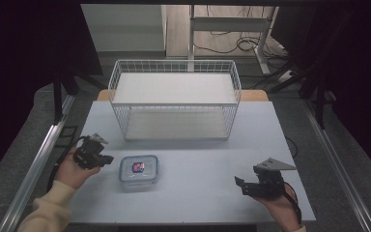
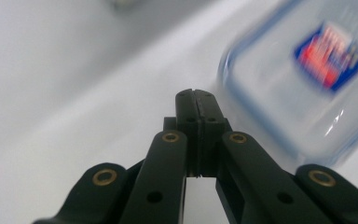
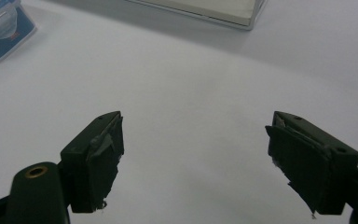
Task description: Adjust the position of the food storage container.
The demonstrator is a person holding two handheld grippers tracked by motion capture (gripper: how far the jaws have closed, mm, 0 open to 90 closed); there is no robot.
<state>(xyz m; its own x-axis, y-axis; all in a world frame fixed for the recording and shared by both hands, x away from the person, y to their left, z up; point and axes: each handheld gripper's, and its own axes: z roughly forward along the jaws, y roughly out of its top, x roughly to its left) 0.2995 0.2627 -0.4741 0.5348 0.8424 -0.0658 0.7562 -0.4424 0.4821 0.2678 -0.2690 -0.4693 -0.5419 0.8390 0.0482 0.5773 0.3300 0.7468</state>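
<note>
I'm looking down on a pale grey-blue table (image 1: 207, 159) with a flat, plain top. On its far half, about centred, sits a white wire basket (image 1: 174, 99) with a white floor panel. Nearer me and left of centre lies a clear square container with a blue-rimmed lid (image 1: 138, 170) bearing a red and blue label. It stands well apart from the basket.

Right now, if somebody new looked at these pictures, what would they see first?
Probably the big white wire basket at the back of the table. Next, the small clear box with a blue-rimmed lid near the front, beside the left gripper, whose jaws are shut. The right gripper waits open on the other side.
</note>
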